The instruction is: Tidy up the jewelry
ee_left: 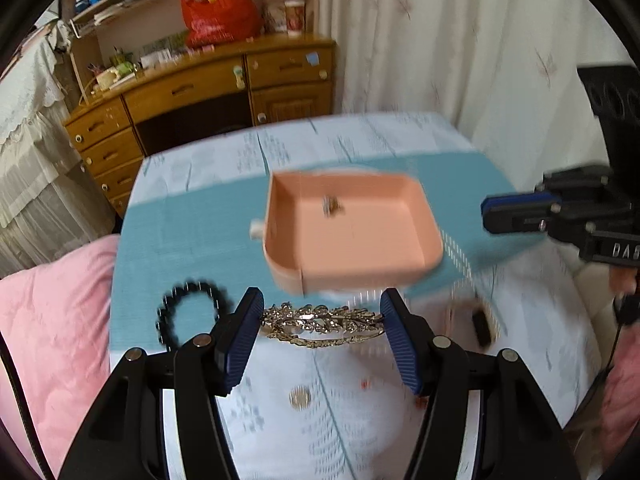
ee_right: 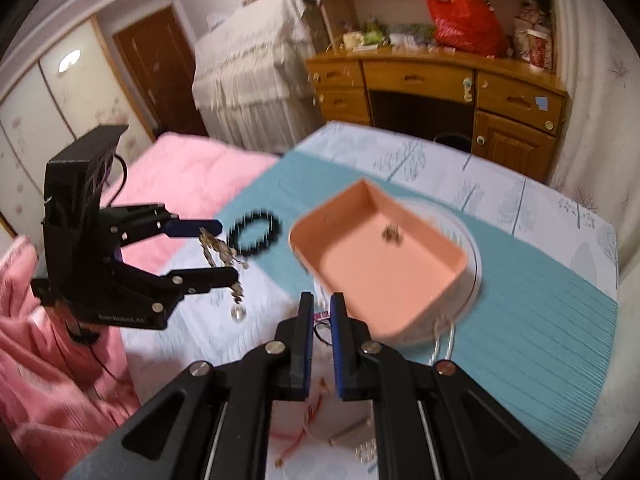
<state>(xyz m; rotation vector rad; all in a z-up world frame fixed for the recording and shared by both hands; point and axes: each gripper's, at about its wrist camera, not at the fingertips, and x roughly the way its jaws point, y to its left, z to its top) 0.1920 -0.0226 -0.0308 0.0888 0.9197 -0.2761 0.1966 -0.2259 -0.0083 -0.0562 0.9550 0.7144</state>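
A pink tray (ee_left: pixel 360 240) sits on a teal mat (ee_left: pixel 192 236) and holds one small gold piece (ee_left: pixel 332 205). My left gripper (ee_left: pixel 322 320) is shut on a gold rhinestone hair clip (ee_left: pixel 320 324), held between its blue pads just in front of the tray. A black bead bracelet (ee_left: pixel 192 312) lies to its left. In the right wrist view the tray (ee_right: pixel 400 280), bracelet (ee_right: pixel 254 232), the left gripper (ee_right: pixel 222 246) and the clip (ee_right: pixel 220 252) all show. My right gripper (ee_right: pixel 322 312) is nearly closed near the tray's front edge, with a small pink item (ee_right: pixel 322 316) between its tips.
A silver chain (ee_right: pixel 442 340) lies by the tray's near corner. Red cord and small pieces (ee_right: pixel 304 428) lie under my right gripper. A coin-like piece (ee_left: pixel 300 396) lies on the cloth. Pink bedding (ee_right: pixel 192 172) is left of the table; a wooden dresser (ee_left: pixel 208 92) stands behind.
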